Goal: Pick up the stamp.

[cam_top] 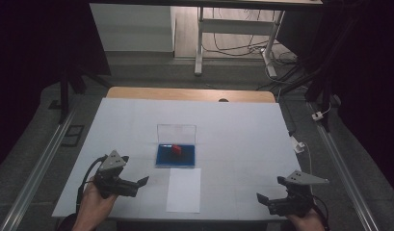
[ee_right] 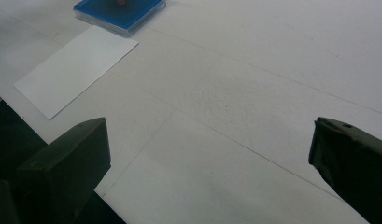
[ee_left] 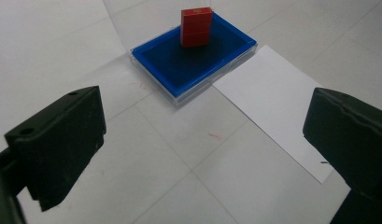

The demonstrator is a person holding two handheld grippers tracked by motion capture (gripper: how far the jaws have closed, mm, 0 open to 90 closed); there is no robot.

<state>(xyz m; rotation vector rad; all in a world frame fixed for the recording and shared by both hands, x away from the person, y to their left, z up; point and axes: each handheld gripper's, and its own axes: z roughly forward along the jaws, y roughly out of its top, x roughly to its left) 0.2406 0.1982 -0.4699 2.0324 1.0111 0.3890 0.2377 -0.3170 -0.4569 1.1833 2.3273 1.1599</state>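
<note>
Broadly, the table (cam_top: 137, 120), covered in white, carries everything: wide bare surface runs along its left and right edges, and more lies toward the far edge behind the case. Near the middle sits a shallow blue case (cam_top: 175, 156) with its clear lid (cam_top: 176, 134) standing upright at the back; a white sheet of paper (cam_top: 184, 189) lies just in front of it, reaching toward the near edge. Off the near-left corner the left gripper (cam_top: 137, 185) is held in a hand (cam_top: 93, 204), jaws spread wide and holding nothing, pointing toward the case, well apart from it. By the near-right corner the right gripper (cam_top: 263, 198) hovers above bare surface, jaws likewise spread and unloaded. Smallest, a red block (ee_left: 196, 27) stands upright inside the blue case, toward its back wall.
</note>
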